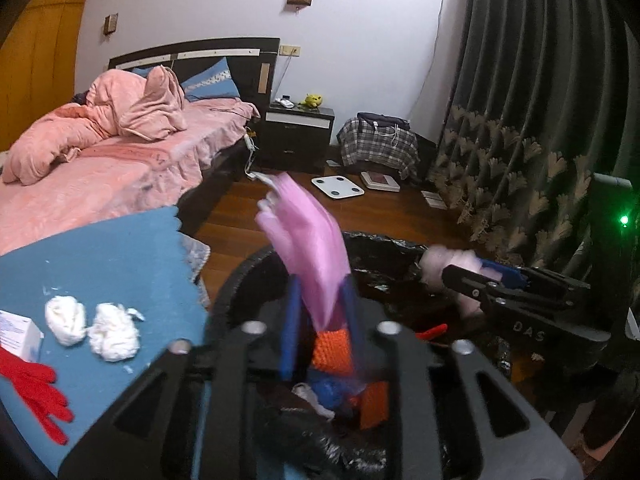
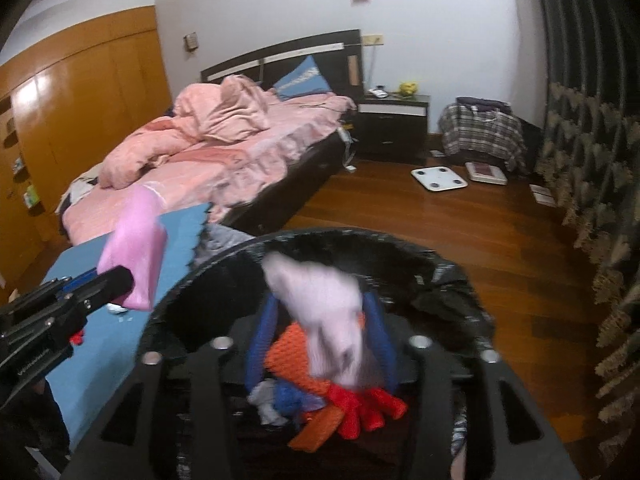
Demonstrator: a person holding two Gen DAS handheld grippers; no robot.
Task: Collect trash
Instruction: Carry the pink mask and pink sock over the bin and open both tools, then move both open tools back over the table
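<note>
A black-lined trash bin (image 1: pixel 240 276) sits right under both grippers, with orange knit (image 1: pixel 332 352), blue scraps and a red glove (image 2: pixel 360 404) inside. My left gripper (image 1: pixel 320 280) is over the bin with a pink plastic sheet (image 1: pixel 308 232) standing up between its blue fingers. A dark gap shows beside the sheet, so the jaws look open. My right gripper (image 2: pixel 320 300) is also over the bin. A blurred pale pink wad (image 2: pixel 320 312) sits loose between its spread fingers. Two white tissue wads (image 1: pixel 66 320) (image 1: pixel 114 332), a red glove (image 1: pixel 36 392) and a white box (image 1: pixel 16 332) lie on the blue mat (image 1: pixel 120 248).
A bed with pink bedding (image 1: pixel 120 152) runs behind the mat. A dark nightstand (image 1: pixel 296 136), a plaid bag (image 1: pixel 380 144) and a white scale (image 1: pixel 338 188) stand on the wooden floor. A dark patterned curtain (image 1: pixel 520 160) hangs on the right.
</note>
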